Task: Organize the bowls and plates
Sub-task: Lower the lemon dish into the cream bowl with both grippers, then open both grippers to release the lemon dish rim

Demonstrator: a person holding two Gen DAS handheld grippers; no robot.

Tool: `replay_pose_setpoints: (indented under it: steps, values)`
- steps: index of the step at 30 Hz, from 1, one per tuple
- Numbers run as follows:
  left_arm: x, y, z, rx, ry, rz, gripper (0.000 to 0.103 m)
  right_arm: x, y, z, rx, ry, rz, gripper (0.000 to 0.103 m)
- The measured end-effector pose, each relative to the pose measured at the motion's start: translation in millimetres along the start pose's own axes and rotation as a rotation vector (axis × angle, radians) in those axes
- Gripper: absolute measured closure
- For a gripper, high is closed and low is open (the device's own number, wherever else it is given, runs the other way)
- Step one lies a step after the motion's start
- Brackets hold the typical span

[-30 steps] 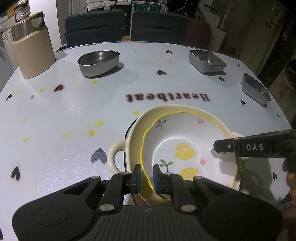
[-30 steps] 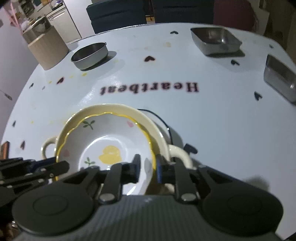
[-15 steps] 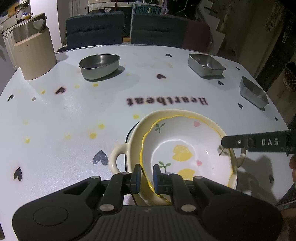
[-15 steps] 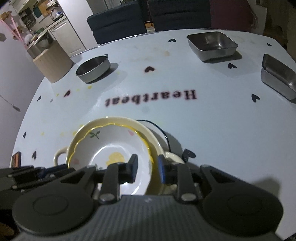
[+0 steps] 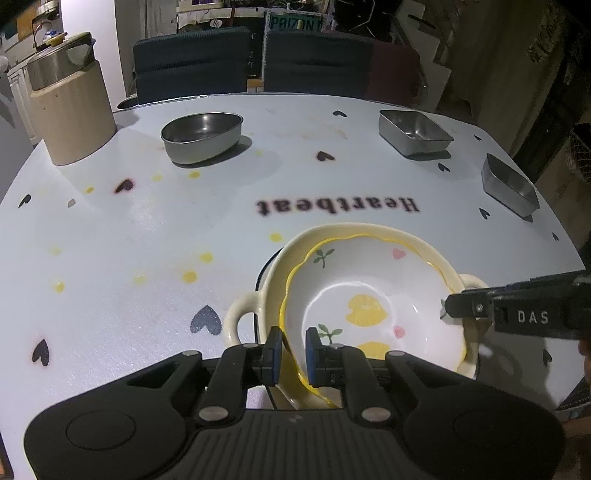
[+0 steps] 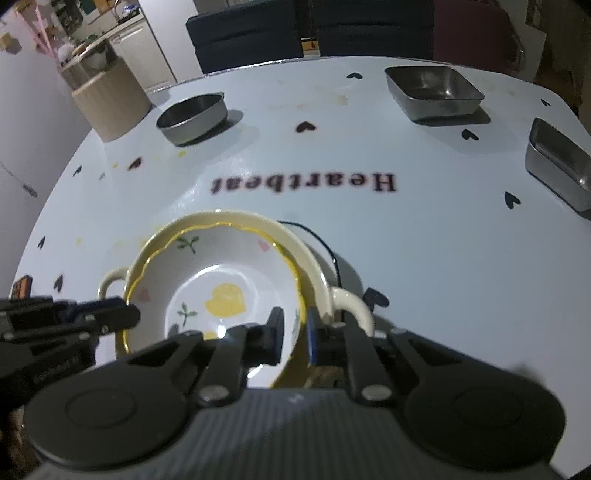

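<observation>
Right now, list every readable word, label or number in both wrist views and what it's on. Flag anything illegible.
"Heartbeat": printed in dark letters, upside down from the cameras, on the white heart-patterned tablecloth.
"DAS": white letters on the side of the black right claw, seen from the left wrist view.
"PAIZON" (last letters uncertain): green sign behind the dark chairs.
Faint embossed text on the left claw, right wrist view: too blurred to read.

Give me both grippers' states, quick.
Left gripper: shut on the white bowl's rim.
Right gripper: fingers just closing, now shut on the white bowl's opposite rim.
</observation>
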State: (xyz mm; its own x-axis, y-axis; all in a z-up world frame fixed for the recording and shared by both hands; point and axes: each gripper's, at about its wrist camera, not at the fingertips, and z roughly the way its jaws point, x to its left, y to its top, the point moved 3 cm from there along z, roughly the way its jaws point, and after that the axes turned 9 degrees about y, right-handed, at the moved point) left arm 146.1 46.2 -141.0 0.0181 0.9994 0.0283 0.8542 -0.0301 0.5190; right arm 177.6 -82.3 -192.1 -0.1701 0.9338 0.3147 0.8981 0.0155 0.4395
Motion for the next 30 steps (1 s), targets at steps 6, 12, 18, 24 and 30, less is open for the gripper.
replay_pose_setpoints:
  steps: [6,12,18,24,30]
  values:
    - [2,3,-5,-0.011,-0.007,-0.005,0.088,0,-1,-6,-0.007,-0.005,-0.012,0.086]
    - [3,4,-8,-0.011,-0.012,-0.012,0.088,1,0,-14,-0.03,0.02,-0.009,0.081]
    - [1,6,-11,-0.004,-0.01,-0.007,0.075,2,-2,-15,-0.023,0.029,-0.035,0.072]
    - [-4,14,-25,-0.047,-0.014,-0.012,0.039,-3,0,-34,-0.08,0.057,-0.046,0.049]
    - [-20,31,-40,-0.122,-0.014,-0.033,0.007,-29,6,-67,-0.191,0.018,-0.027,0.026]
